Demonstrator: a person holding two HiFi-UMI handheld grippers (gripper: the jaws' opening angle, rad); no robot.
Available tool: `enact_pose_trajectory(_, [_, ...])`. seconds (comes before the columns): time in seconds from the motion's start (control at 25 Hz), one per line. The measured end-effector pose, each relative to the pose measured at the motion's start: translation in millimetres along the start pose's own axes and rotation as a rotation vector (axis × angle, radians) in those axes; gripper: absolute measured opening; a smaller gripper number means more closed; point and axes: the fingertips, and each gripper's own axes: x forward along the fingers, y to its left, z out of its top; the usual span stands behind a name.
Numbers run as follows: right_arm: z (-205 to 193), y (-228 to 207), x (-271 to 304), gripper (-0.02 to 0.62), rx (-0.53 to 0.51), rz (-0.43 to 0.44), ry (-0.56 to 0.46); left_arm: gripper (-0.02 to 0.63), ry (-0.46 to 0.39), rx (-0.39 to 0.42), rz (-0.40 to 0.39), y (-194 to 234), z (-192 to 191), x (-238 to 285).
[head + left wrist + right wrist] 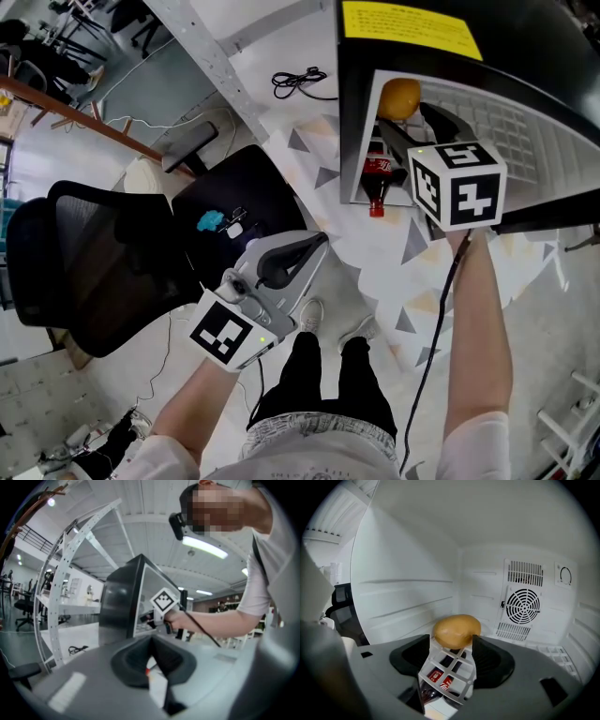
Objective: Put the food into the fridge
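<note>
1. Well outside the fridge [408, 588], low by the person's legs, the left gripper [321, 242] hangs idle. Its fingers are pressed together with nothing between them.
2. At the fridge mouth, the right gripper [451, 638] reaches in over the wire shelf [511, 122].
3. Its fingers stand one on each side of the potato [457, 630], touching it at the tips. I judge this to be a light clamp and not a free gap.
4. The potato is inside the fridge, near the shelf's front edge. Its underside looks to rest on the wires, or just above them.
5. Under the shelf, lower in the fridge, lies a cola bottle [377, 178], its red label showing through the grid.
6. Farthest in, on the fridge's back wall, is a round fan grille [523, 605], well clear of the potato.
7. The step in hand seems to be the placing: the food is in, but not yet let go.
8. The next move calls for spreading the fingers with the potato's weight on the wires, so that it does not roll. The gripper can then draw straight back out of the fridge without nudging it.
</note>
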Motion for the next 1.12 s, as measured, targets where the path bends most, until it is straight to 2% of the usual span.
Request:
enact_pose_trajectory(0.48, [-6.8,10.1,-28.5,0.265,0.08,0.024,-0.061,0.006,-0.014,0.043,-0.009,-9.8,22.3,1.5])
enact_pose_trajectory(0.8, [-0.5,24.9,-58.5,0.264,0.09,0.049,-0.105,0.006,-0.025,0.08,-0.013,-16.8,43.0,-4.1])
enact_pose_trajectory(1.12, [6.1,41.0,-90.3,0.195,0.128,0.052,-0.165,0.006,-0.031,0.11,-0.01,-19.2,58.3,-15.0])
